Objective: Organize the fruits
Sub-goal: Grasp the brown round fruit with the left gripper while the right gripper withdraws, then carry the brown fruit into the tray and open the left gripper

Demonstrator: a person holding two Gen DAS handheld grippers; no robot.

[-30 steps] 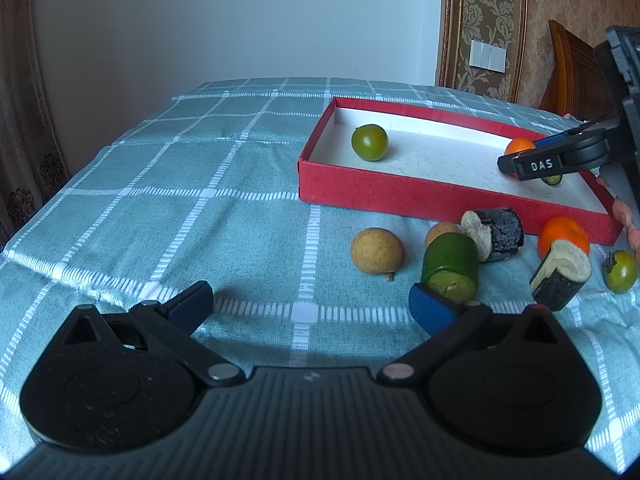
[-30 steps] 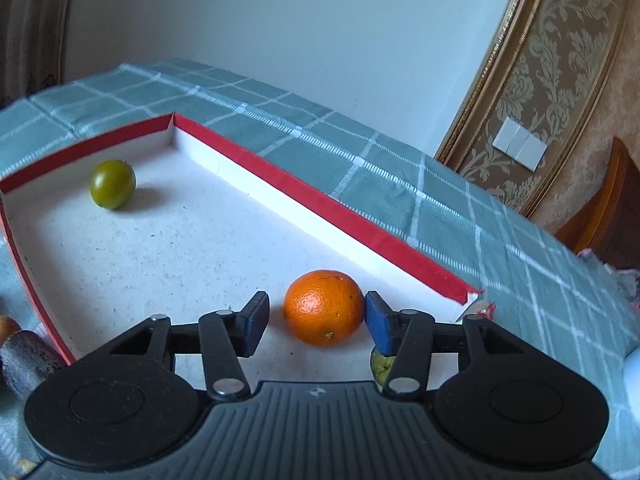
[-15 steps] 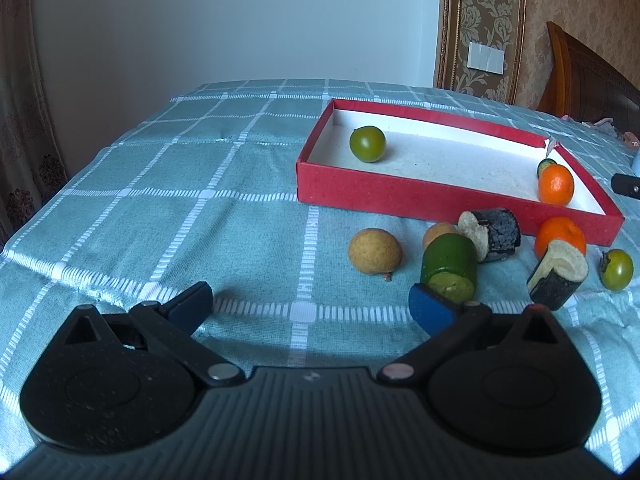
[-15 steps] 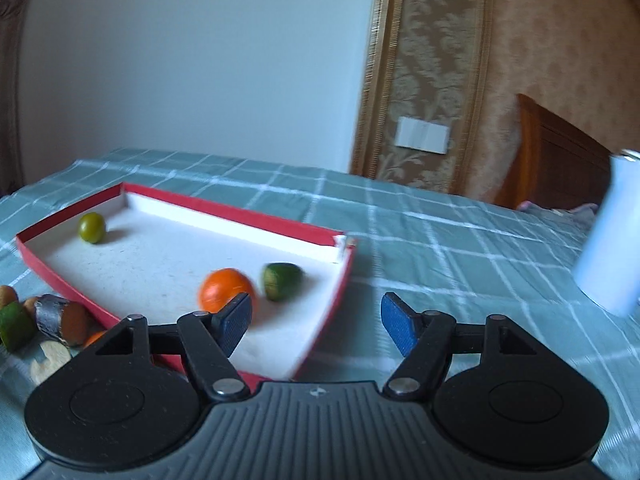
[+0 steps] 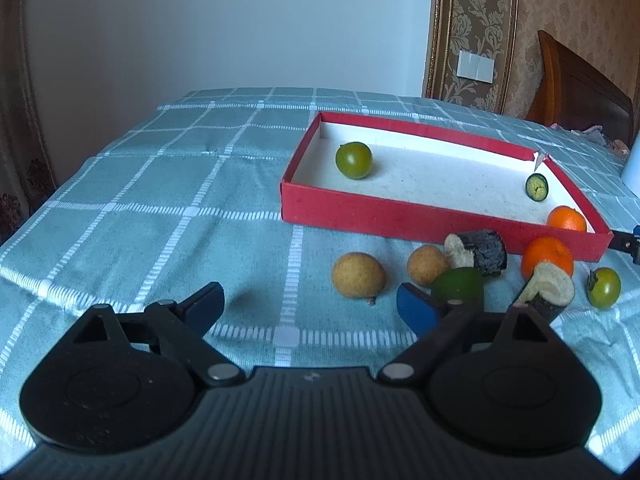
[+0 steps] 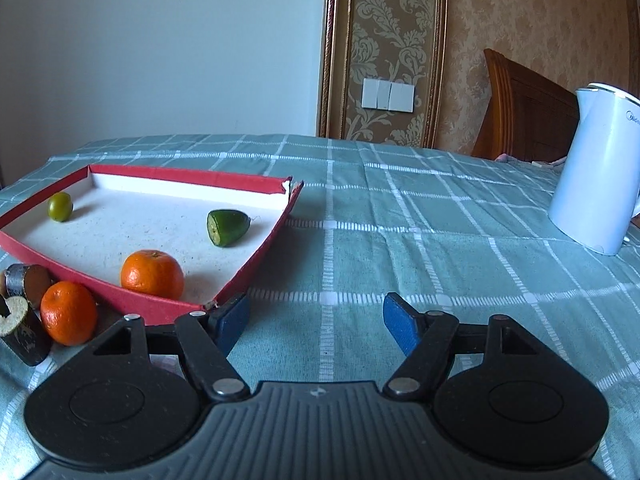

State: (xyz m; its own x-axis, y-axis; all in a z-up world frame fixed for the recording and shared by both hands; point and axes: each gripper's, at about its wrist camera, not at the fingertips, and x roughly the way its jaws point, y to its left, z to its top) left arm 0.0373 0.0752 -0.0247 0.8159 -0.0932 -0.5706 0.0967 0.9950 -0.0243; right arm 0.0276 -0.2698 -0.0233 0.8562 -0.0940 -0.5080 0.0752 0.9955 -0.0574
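A red tray [image 5: 400, 216] holds a round green fruit [image 5: 353, 160], a cut green piece [image 5: 536, 187] and an orange [image 5: 567, 219]. On the cloth in front of it lie two brown fruits [image 5: 358, 276], dark-skinned cut pieces [image 5: 478, 246], a green chunk [image 5: 458, 286], another orange [image 5: 546, 256] and a small green fruit [image 5: 604, 287]. My left gripper [image 5: 308, 298] hovers just short of the brown fruit, jaws closing with nothing between them. My right gripper [image 6: 316, 312] is outside the tray's [image 6: 264, 248] near right corner, jaws opening over bare cloth.
A white kettle [image 6: 596, 168] stands on the table at the far right. A wooden chair back [image 6: 524, 108] rises behind the table. The checked tablecloth [image 5: 180, 208] stretches wide to the left of the tray.
The right gripper let go of the orange inside the tray, opened wider and drew back right, out past the tray's corner. The left gripper's jaws narrowed slightly; it stayed in place.
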